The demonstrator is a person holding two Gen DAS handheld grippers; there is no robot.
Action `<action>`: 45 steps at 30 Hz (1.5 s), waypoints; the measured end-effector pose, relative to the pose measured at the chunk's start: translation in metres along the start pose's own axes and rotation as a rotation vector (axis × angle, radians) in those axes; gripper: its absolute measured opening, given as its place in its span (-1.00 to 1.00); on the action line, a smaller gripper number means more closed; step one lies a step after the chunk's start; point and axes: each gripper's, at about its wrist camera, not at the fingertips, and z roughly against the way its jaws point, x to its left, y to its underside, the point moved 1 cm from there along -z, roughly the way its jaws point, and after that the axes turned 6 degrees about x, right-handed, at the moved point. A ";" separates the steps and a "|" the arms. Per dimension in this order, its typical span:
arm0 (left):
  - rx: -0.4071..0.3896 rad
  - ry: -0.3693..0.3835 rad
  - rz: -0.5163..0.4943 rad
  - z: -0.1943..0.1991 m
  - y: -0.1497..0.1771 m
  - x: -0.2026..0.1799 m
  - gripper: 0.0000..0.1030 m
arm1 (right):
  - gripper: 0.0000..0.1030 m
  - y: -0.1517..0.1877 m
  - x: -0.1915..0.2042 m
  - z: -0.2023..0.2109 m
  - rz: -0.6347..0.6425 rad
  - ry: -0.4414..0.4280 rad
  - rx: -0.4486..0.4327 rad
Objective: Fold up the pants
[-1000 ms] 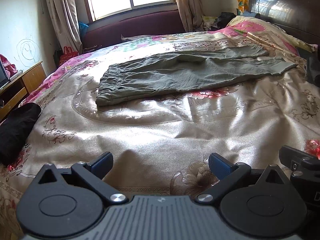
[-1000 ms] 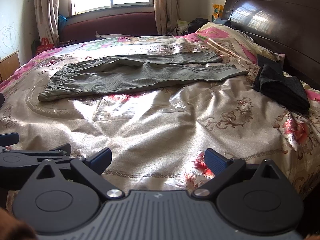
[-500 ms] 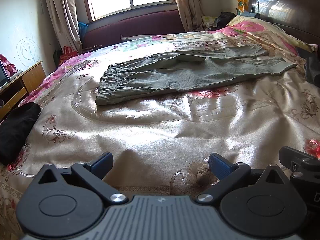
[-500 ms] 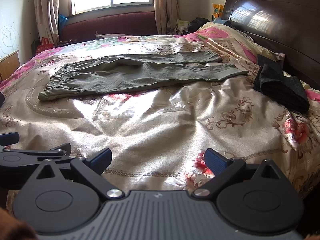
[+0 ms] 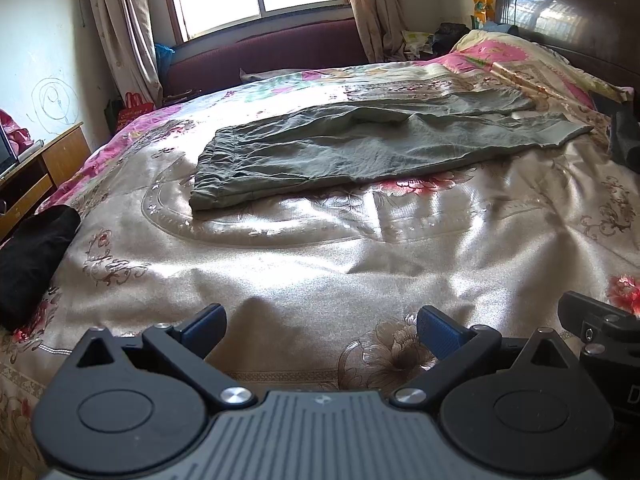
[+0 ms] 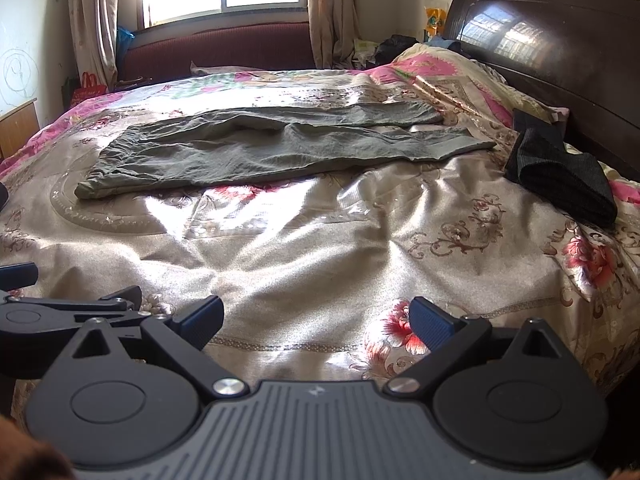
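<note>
The grey-green crinkled cotton pants point(image 5: 360, 152) lie spread flat across the middle of the bed with the shiny beige floral satin cover point(image 5: 320, 264), waistband to the left and the two leg cuffs to the right, toward the dark wooden headboard point(image 6: 560, 40). One leg lies slightly farther than the other, with a loose ridge of cloth where they meet near the crotch. Laid out lengthwise like this, the garment seems ready for a first fold, either leg over leg or cuffs toward the waist.

The left tongs point(image 5: 320, 324) and the right tongs point(image 6: 316, 316) both hover low over the near edge of the bed, well apart from the pants, side by side. Each pair stands wide open with nothing between its blue-padded tips. Held level and facing the garment, they look set for a reach forward; no fold has begun.

A rolled black cloth bundle point(image 5: 32, 260) sits at the left edge of the bed, and a folded dark ribbed garment point(image 6: 560, 172) rests at the right near the headboard, both clear of the pants, so the working area is not crowded. The slippery cover may let the fabric slide when pulled.
</note>
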 end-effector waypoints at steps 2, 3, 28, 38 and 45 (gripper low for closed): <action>0.001 0.000 -0.001 0.000 0.001 -0.001 1.00 | 0.92 0.000 0.000 0.000 0.000 0.000 0.001; 0.002 0.001 -0.002 0.000 0.001 -0.001 1.00 | 0.92 0.000 0.000 0.000 0.000 0.001 0.001; -0.029 -0.028 0.010 -0.019 -0.020 0.027 1.00 | 0.92 -0.040 0.032 -0.031 0.109 -0.086 -0.016; -0.080 -0.114 0.024 -0.102 -0.087 0.092 1.00 | 0.88 -0.119 0.101 -0.130 0.377 -0.220 -0.073; 0.021 -0.106 -0.041 -0.180 -0.107 0.114 1.00 | 0.62 -0.143 0.138 -0.188 0.538 -0.320 -0.005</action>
